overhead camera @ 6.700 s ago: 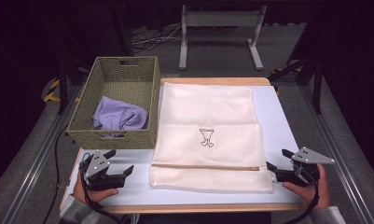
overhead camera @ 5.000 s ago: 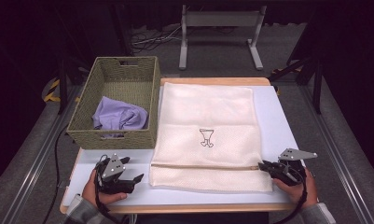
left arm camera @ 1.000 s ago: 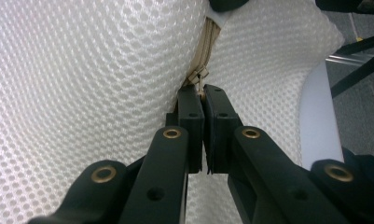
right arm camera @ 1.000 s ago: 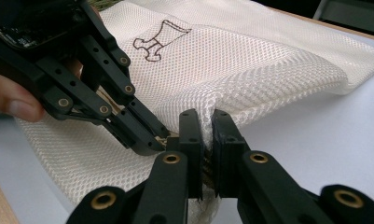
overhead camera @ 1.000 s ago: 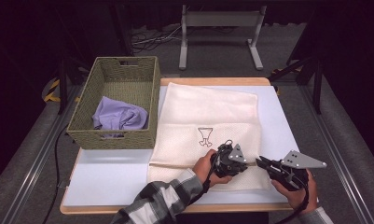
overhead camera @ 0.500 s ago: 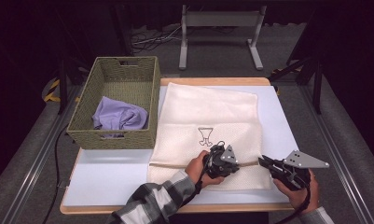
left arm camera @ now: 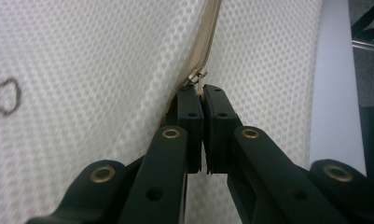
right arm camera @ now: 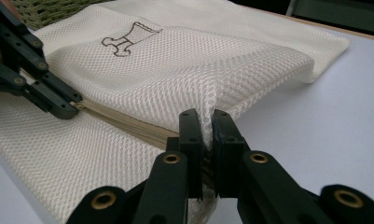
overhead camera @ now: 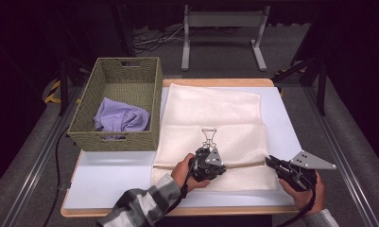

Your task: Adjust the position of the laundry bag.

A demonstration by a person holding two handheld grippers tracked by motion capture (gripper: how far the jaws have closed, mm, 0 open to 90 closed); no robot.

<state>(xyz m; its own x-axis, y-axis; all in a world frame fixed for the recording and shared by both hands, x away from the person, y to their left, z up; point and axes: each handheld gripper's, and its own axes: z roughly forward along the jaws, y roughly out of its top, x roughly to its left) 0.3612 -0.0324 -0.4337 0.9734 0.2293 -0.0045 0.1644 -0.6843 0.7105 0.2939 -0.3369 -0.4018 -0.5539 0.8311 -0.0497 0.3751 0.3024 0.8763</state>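
Note:
A cream mesh bag [overhead camera: 211,109] with a small black printed figure lies flat on the white table top. A beige zipper [overhead camera: 244,164] runs along its near edge. My left gripper [overhead camera: 211,165] sits on that zipper line, shut on the metal zipper pull [left arm camera: 197,75], which shows just beyond the left gripper's [left arm camera: 202,93] tips. My right gripper [overhead camera: 271,163] is at the bag's right end, shut on a pinched ridge of mesh [right arm camera: 206,116] beside the zipper. In the right gripper view, the left gripper [right arm camera: 70,109] shows farther along the zipper band.
A woven green basket [overhead camera: 83,135] stands at the left of the bag and holds a crumpled purple cloth [overhead camera: 121,118]. Bare white table top [overhead camera: 111,175] lies in front of the basket. A metal stand [overhead camera: 220,28] is beyond the table's far edge.
My left gripper has slid to the left along the zipper line, still shut on the pull. The right gripper has stayed at the bag's right end.

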